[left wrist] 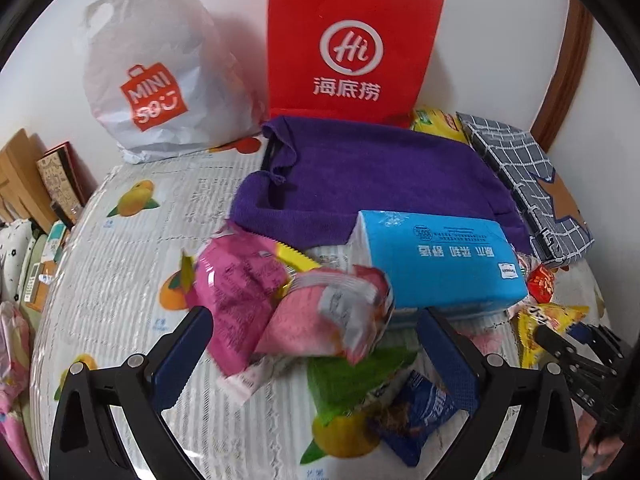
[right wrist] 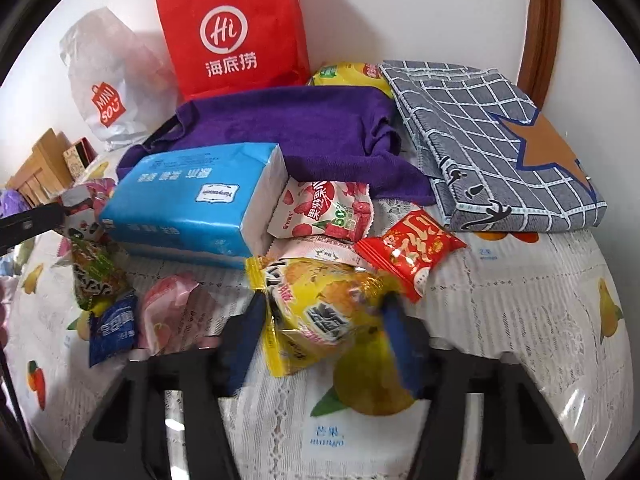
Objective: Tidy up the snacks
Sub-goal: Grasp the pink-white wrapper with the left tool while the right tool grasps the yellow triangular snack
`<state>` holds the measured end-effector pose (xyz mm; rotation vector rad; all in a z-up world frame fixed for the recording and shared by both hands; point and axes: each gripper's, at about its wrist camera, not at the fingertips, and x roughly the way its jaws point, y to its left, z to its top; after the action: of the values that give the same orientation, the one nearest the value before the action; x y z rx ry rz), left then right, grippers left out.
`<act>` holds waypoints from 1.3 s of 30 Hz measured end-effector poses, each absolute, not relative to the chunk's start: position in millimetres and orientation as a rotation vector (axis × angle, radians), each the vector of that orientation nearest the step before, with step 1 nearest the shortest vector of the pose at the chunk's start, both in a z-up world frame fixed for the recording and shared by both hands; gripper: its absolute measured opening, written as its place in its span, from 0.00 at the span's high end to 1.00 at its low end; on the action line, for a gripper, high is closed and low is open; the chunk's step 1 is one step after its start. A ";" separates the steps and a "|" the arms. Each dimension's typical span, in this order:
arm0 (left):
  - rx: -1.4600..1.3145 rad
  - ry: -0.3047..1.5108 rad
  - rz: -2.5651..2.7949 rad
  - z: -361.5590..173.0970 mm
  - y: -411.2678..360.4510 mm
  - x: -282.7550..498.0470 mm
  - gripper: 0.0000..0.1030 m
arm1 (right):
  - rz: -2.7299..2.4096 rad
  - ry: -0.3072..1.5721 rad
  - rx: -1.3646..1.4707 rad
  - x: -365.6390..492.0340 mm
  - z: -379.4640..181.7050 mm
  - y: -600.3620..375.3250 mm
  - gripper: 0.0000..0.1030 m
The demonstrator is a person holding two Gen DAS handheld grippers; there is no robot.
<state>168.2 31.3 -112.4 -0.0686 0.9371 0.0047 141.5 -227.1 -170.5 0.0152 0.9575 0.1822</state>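
Snacks lie heaped on the fruit-print bench (right wrist: 500, 320) for sorting. Your right claw (right wrist: 320, 332) has its jaws closing around the crinkly yellow snack packet (right wrist: 316, 312), centre-low in its view, long axis slanting upper left to lower right. Your left claw (left wrist: 316, 352) gapes, straddling the pink foil packets (left wrist: 280, 300).
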 end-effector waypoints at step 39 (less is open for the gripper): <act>-0.155 0.874 -0.238 -58.5 18.9 126.7 0.44 | 0.162 0.839 0.052 95.7 -88.5 -219.5 0.49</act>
<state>126.7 18.9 -58.5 -0.1547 0.8737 -0.2375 95.7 -219.5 -88.5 0.0524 0.8390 0.1619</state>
